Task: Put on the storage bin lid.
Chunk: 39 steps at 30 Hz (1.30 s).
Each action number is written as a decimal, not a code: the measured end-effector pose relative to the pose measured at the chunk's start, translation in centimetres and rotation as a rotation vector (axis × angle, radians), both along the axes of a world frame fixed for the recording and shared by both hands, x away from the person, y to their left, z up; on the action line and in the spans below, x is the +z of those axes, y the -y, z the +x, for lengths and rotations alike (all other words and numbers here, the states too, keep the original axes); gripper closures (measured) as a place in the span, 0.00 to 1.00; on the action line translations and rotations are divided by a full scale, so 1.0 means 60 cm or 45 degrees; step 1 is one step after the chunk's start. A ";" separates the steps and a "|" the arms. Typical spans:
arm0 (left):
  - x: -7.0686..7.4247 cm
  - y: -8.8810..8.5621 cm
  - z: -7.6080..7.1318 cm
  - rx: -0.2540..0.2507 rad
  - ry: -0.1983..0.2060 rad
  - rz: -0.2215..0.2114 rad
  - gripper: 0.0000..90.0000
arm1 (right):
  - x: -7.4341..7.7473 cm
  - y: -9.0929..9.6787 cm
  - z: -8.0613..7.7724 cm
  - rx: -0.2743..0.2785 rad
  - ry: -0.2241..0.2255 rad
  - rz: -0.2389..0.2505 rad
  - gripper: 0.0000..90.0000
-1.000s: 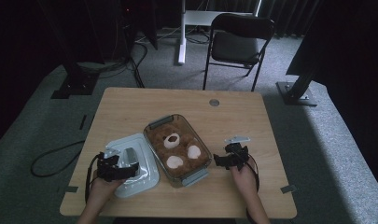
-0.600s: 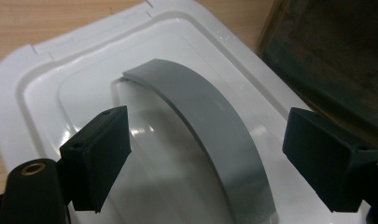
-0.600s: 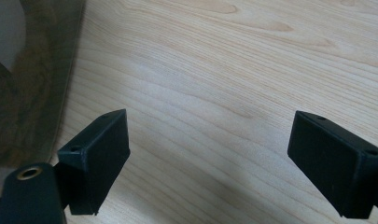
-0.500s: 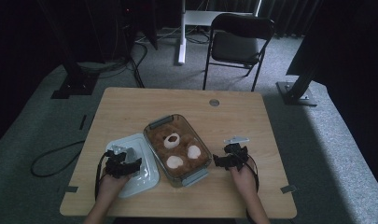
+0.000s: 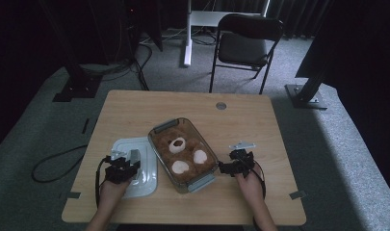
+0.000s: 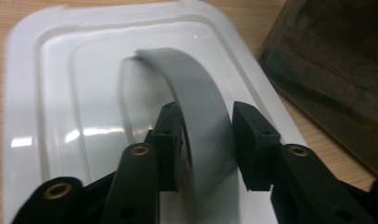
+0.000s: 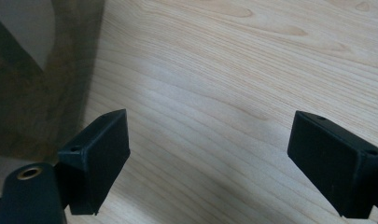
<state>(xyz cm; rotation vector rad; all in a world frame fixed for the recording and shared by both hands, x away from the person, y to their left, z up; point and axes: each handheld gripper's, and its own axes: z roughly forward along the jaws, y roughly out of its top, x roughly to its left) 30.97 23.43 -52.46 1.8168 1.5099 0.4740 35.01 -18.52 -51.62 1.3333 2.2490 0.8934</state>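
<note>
Grey lid handle sits clamped between the left tool.

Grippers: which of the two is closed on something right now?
The left gripper: its jaws have just closed on the grey handle of the white lid. The right gripper stands open over bare table.
</note>
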 end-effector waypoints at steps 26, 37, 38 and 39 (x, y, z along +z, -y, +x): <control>0.085 -0.086 -0.036 0.073 0.171 -0.113 0.78 | -0.020 -0.028 -0.013 0.140 -0.033 0.178 0.14; 0.151 -0.089 -0.058 0.027 0.298 -0.143 0.78 | -0.029 -0.076 -0.044 0.230 -0.009 0.199 0.14; 0.155 -0.088 -0.059 0.024 0.305 -0.144 0.78 | -0.031 -0.082 -0.047 0.239 -0.015 0.210 0.14; 0.162 -0.087 -0.060 0.016 0.318 -0.141 0.78 | -0.032 -0.087 -0.049 0.250 -0.017 0.214 0.14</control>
